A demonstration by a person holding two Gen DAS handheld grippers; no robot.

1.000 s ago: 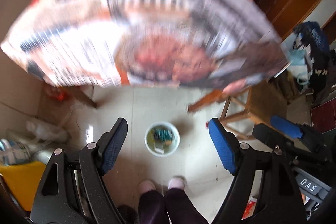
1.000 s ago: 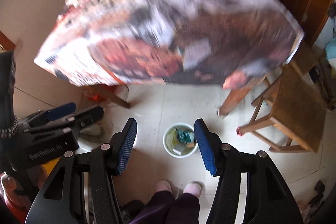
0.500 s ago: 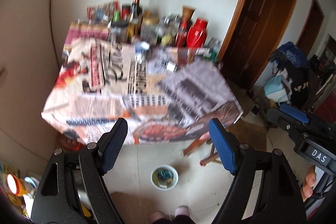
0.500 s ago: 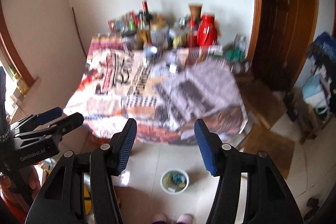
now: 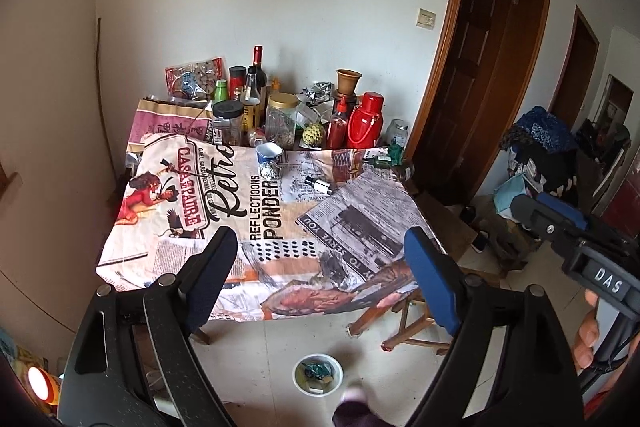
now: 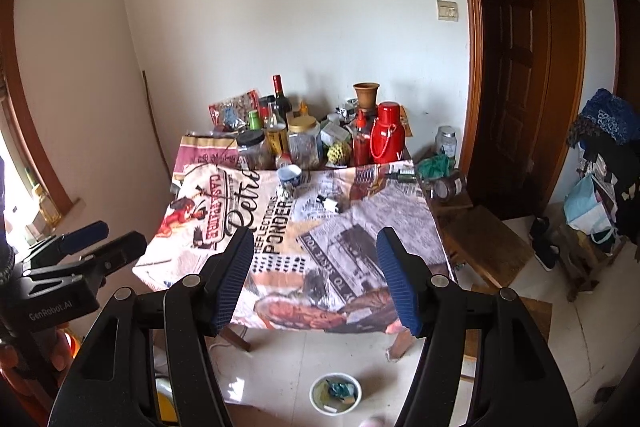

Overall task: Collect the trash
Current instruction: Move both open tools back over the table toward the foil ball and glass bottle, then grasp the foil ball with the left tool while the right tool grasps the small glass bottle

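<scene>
Your left gripper (image 5: 320, 275) hangs above the near edge of the counter (image 5: 172, 251), its fingers spread wide with nothing between them; they have just been opening further. Your right gripper (image 6: 316, 277) is level with it just to its side, fingers parted to a middling gap and also empty, and its jaws have likewise just been opening.

The trash you have to deal with shows in two places. On the floor, near your feet, stands a small round white bowl (image 5: 318, 374) with a pale rim; inside it lie a crumpled dark green wrapper and a few small scraps, one pale and one brownish. On the counter, which is draped in a printed newspaper-style cloth, a crumpled ball of silver foil (image 5: 269, 171) lies just in front of a blue and white cup (image 5: 269, 151). A small dark bottle with a white cap (image 5: 318, 183) lies on its side to the right of the foil, well apart from it. Another dark green bottle (image 5: 380, 161) lies flat near the right edge.

The back of the counter is crowded with upright jars, bottles, a red flask (image 5: 366, 121) and a clay pot (image 5: 349, 81). A wooden stool (image 5: 416, 319) stands by the counter's right front leg.
</scene>
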